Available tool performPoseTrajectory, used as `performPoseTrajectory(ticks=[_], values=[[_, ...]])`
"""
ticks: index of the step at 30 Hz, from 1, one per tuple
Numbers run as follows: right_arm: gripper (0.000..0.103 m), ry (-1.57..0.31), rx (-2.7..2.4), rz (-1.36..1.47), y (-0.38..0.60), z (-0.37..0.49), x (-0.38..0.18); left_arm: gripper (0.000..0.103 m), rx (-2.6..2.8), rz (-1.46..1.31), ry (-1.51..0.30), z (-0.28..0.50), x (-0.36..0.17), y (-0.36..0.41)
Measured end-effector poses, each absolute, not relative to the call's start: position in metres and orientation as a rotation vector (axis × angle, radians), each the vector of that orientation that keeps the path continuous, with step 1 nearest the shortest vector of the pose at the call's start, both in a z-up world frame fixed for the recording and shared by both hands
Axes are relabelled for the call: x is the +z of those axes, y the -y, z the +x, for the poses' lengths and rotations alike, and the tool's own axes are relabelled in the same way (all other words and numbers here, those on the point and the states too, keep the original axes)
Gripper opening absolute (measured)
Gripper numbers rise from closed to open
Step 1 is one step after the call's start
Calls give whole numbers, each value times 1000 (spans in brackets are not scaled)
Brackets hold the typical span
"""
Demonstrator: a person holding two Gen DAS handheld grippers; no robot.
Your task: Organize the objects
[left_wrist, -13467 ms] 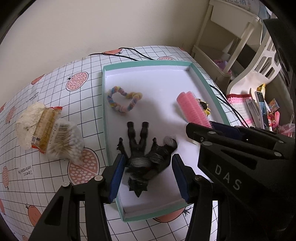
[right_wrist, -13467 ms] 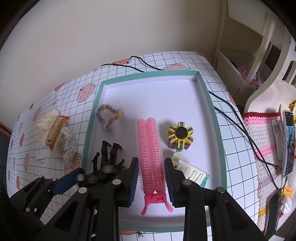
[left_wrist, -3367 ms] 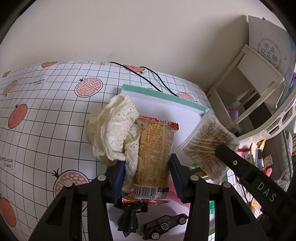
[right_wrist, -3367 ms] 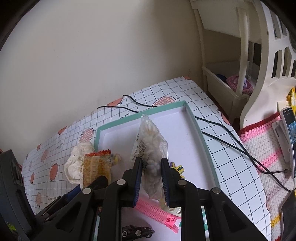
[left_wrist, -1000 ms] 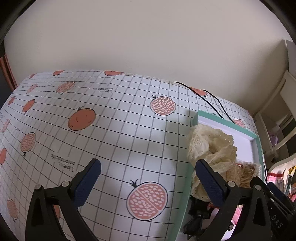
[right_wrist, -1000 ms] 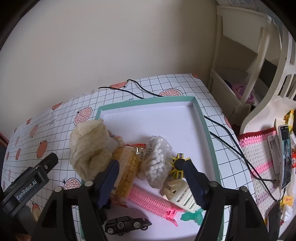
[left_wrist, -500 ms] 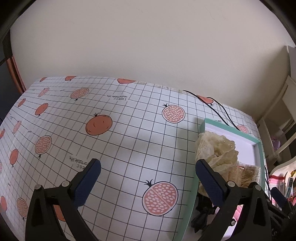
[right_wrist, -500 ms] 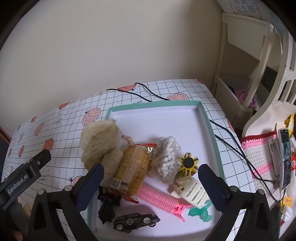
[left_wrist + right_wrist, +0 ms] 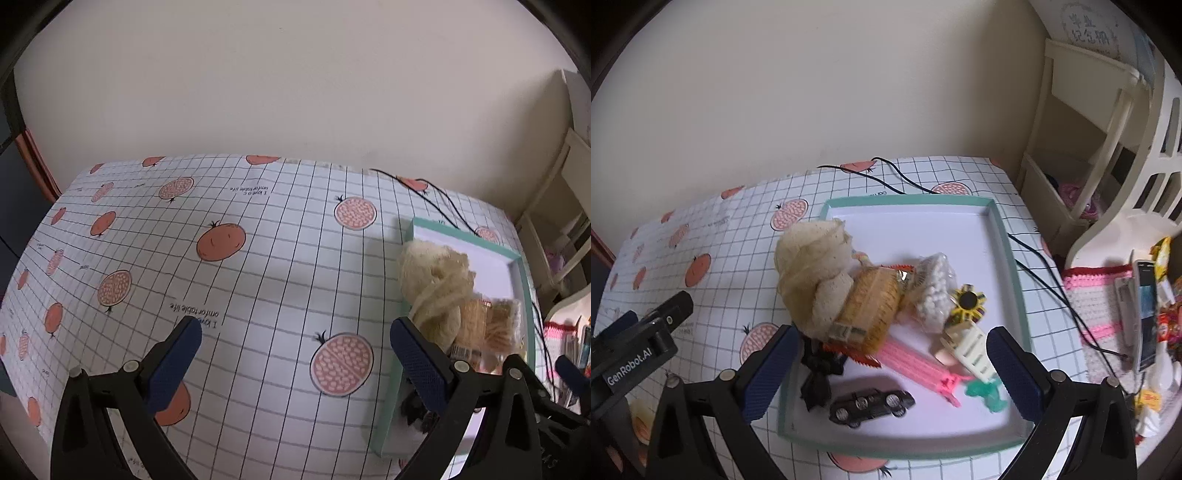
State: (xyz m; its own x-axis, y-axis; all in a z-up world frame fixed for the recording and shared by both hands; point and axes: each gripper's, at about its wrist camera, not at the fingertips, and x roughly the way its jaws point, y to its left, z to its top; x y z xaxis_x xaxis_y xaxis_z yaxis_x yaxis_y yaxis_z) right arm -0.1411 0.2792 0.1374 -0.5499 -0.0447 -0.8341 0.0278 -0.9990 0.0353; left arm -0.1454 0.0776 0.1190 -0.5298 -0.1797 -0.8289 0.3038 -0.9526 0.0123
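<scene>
Room: A table (image 9: 258, 266) with a fruit-print cloth stood against a plain wall. A white shelf (image 9: 1082, 122) stood past the tray's far right corner.

Tray: A white tray (image 9: 1004, 236) with a green rim lay on the table.

Things in tray: A lace cloth (image 9: 812, 266), a snack pack (image 9: 871, 306), a bag of swabs (image 9: 932, 291), a yellow spinner (image 9: 967, 299), a pink roller (image 9: 916, 365), a cream clip (image 9: 971, 347), a green clip (image 9: 984, 391), a toy car (image 9: 871, 402) and a black figure (image 9: 818, 373) all lay in the tray, bunched by its left and near sides.

Left claw: The left claw (image 9: 295, 358) was wide open and held nothing. It hung over the bare table, left of the tray.

Right claw: The right claw (image 9: 890, 365) was wide open and empty, above the tray's near edge.

Done: It looked nearly finished, since no loose thing showed on the table outside the tray.

Left to do: Maybe nothing more, or just tidying the pile.

Views: Only the right view showed the whole tray, the car and the clips. Only the left view showed the long bare side of the table.
</scene>
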Motion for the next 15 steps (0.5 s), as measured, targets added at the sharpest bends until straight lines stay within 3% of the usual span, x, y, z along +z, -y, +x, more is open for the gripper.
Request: performPoseTrajectory(ticks=[15], values=[[103,-7,-2723,1495,-285,-103,155,102,-2499,1418,-239,-105,121,-85]])
